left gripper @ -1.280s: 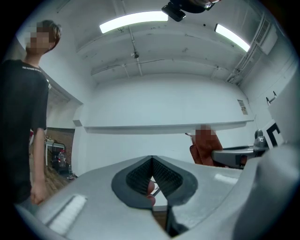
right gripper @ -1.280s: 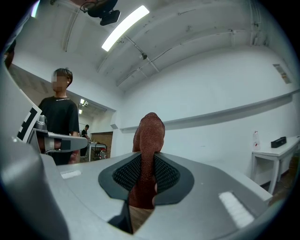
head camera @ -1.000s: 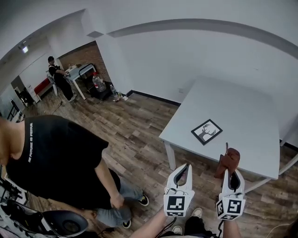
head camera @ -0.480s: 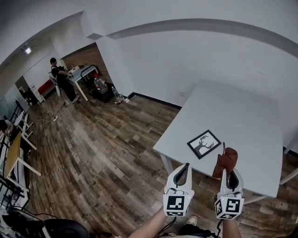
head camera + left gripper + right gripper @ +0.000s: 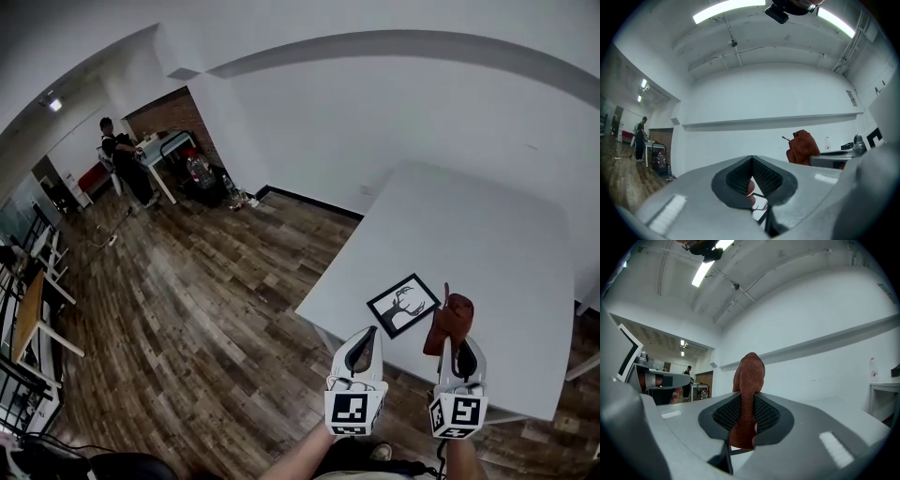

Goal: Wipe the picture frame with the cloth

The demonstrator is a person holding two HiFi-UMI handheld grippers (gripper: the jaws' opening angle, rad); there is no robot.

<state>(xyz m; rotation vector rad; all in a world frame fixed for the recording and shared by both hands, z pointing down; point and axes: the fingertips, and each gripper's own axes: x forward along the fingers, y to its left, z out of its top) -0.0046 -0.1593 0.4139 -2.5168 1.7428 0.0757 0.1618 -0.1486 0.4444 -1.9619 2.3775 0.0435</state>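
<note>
A black picture frame (image 5: 404,305) with a dark drawing on white lies flat near the front edge of the white table (image 5: 487,225). My right gripper (image 5: 458,351) is shut on a rust-brown cloth (image 5: 449,321), which sticks up from the jaws just right of the frame. In the right gripper view the cloth (image 5: 748,380) stands pinched between the pads of the right gripper (image 5: 745,417). My left gripper (image 5: 362,351) hangs just in front of the frame, shut and empty. From the left gripper (image 5: 751,180) I see the cloth (image 5: 802,146) off to the right and a bit of the frame (image 5: 760,205) below.
Wooden floor (image 5: 206,300) spreads left of the table. A person in black (image 5: 120,159) stands far back by a small table with bottles (image 5: 199,169) nearby. Desks (image 5: 33,309) line the left edge. A white wall runs behind the table.
The table and frame have drawn closer under both grippers. The person in the black shirt at the left has gone out of view. The cloth stays held in the right gripper.
</note>
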